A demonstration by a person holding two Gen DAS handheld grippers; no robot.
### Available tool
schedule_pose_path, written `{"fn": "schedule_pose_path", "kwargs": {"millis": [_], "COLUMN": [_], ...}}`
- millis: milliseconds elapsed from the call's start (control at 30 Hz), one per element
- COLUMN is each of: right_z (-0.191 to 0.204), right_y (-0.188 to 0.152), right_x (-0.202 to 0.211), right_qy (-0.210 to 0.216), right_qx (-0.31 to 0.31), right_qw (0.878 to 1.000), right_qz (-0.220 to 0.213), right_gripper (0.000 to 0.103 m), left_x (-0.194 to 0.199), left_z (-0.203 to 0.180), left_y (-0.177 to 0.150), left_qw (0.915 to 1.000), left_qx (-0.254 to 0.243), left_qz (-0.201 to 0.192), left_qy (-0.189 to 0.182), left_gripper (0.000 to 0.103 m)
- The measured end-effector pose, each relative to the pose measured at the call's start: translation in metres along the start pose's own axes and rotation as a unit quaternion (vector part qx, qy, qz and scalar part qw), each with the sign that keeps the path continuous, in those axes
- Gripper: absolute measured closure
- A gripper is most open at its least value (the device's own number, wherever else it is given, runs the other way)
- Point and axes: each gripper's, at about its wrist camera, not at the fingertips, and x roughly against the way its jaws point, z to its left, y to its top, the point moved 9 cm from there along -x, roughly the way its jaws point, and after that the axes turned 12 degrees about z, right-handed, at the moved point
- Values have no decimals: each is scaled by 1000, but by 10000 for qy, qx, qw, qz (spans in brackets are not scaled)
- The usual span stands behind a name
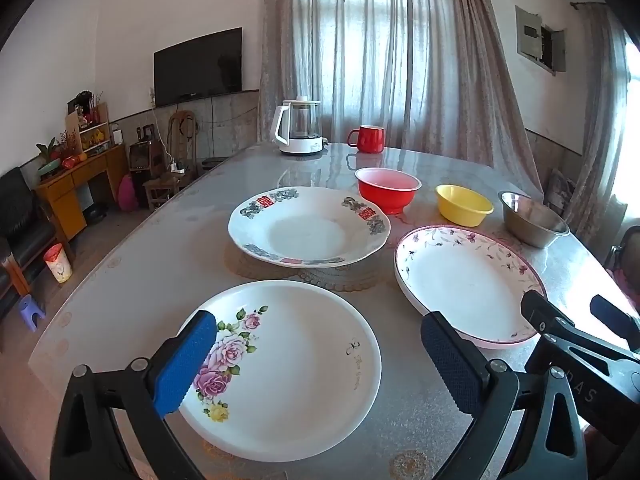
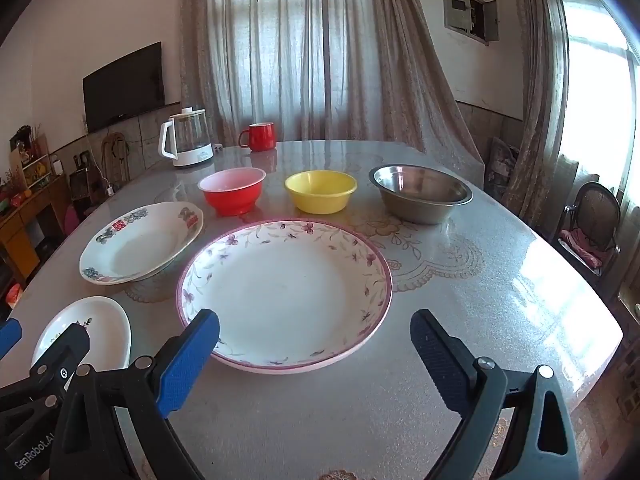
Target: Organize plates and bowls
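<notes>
Three plates lie on the table: a rose-printed plate [image 1: 296, 368] nearest, a plate with red characters on its rim [image 1: 308, 228] behind it, and a pink-rimmed floral plate [image 2: 284, 292] to the right. Behind them stand a red bowl [image 2: 233, 190], a yellow bowl [image 2: 321, 191] and a steel bowl [image 2: 420, 192] in a row. My left gripper [image 1: 320, 360] hovers open over the rose plate, holding nothing. Open too, my right gripper [image 2: 316, 348] hangs above the near edge of the pink-rimmed plate, empty.
At the table's far edge stand a white kettle [image 1: 298, 128] and a red mug [image 1: 368, 139]. The grey table [image 2: 460, 280] has bare surface to the right. A chair [image 2: 588, 232] stands off its right side, cabinets and a television to the left.
</notes>
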Motion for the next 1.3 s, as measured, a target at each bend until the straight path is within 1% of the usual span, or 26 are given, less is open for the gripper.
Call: {"fn": "schedule_pose_path", "kwargs": {"millis": [400, 600, 733, 1300], "right_z": [-2, -2, 0, 2], "right_y": [4, 5, 5, 4], "right_x": [-9, -14, -13, -2], "right_qy": [125, 189, 191, 196], "right_qx": [-33, -61, -30, 32], "right_qw": [9999, 9997, 9997, 9998], "right_qz": [87, 132, 139, 40], "right_gripper": [5, 5, 5, 5], "left_x": [-6, -10, -9, -2], "left_z": [-1, 0, -1, -2], "left_y": [4, 4, 4, 3], "left_qw": [10000, 9999, 9999, 9998], "left_qx": [-2, 26, 11, 11], "left_qz": [41, 100, 105, 26], "left_qy": [15, -53, -123, -177], "left_gripper": [0, 0, 0, 0]}}
